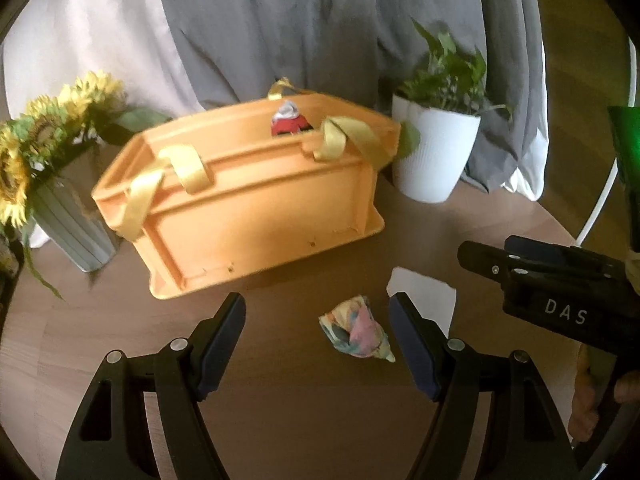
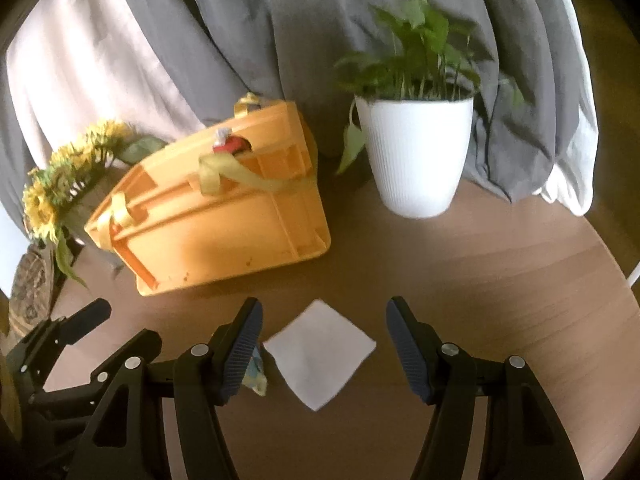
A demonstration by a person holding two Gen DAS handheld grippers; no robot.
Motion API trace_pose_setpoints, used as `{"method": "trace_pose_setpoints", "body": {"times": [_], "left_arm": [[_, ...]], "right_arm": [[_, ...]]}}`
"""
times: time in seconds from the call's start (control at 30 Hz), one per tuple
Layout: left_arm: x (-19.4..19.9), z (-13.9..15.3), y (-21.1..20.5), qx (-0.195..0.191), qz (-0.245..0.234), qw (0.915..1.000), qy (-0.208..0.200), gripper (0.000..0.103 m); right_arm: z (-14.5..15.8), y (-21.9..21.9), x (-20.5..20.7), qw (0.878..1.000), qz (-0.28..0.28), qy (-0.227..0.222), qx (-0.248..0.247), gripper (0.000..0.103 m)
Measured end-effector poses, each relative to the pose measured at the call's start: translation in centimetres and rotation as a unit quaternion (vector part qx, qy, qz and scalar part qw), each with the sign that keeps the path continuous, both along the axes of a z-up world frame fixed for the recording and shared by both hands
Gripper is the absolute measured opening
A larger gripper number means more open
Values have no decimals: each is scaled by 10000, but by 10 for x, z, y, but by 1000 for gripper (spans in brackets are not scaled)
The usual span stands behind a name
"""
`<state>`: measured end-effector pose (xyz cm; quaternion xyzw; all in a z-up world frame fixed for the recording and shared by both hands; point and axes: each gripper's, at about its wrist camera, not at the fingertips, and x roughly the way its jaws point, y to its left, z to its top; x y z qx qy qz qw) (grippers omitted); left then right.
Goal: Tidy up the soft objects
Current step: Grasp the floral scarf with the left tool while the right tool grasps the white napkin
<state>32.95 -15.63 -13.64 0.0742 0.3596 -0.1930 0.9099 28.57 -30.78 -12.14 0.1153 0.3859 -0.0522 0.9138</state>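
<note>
Holding both grippers low over the round wooden table (image 2: 500, 264), you have each one spread wide with nothing between its fingers. Your left gripper (image 1: 318, 344) frames a crumpled pastel cloth (image 1: 356, 334) that lies on the table nearer the right finger than the left; the pads look clear of it. Just beyond that cloth a white square cloth (image 1: 426, 294) lies flat, partly hidden by the right finger. In the right wrist view, your right gripper (image 2: 324, 344) sits over this white cloth (image 2: 320, 352), which lies as a diamond between the open fingers, touching neither. A corner of the pastel cloth (image 2: 256, 376) peeks out behind the left finger there.

Behind the cloths stands an orange crate (image 1: 256, 200), with yellow ribbon (image 1: 188, 172) draped over its rim in several places. A small red and grey soft item (image 1: 287, 119) pokes above the crate's far edge; you cannot tell what it is. Sunflowers (image 1: 44, 132) in a grey vase (image 1: 72, 216) stand to the crate's left, and a plant in a white pot (image 2: 416, 156) to its right. Grey and white curtains (image 2: 248, 28) hang behind the table. From the left wrist, your right gripper (image 1: 552, 280) shows at the right edge.
</note>
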Motion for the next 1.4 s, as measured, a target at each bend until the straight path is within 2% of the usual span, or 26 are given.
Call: {"method": "trace_pose_setpoints", "body": {"times": [0.4, 0.6, 0.77, 1.03, 1.17, 1.27, 1.37, 1.4], "left_arm": [[8, -35, -13, 121, -256, 9989, 376, 73], [12, -49, -18, 175, -341, 9980, 499, 73], [16, -57, -23, 226, -399, 9975, 539, 73], [22, -68, -28, 223, -470, 9968, 600, 73], [25, -71, -29, 210, -533, 9959, 705, 63], [27, -72, -30, 152, -577, 9953, 761, 54], [28, -70, -31, 136, -585, 9953, 766, 42], [29, -70, -32, 158, -589, 9953, 752, 42]], "right_arm": [[-41, -8, 10, 9985, 154, 493, 152, 65], [-60, -7, 22, 9964, 409, 711, 198, 65], [-70, -1, 29, 9942, 658, 841, 129, 65], [-82, 1, 35, 9922, 766, 985, 62, 65], [-83, 4, 37, 9916, 826, 996, -22, 62], [-83, 6, 37, 9912, 866, 1001, -85, 56], [-83, 8, 37, 9911, 847, 1010, -206, 43], [-83, 9, 37, 9909, 849, 1010, -259, 37]]}}
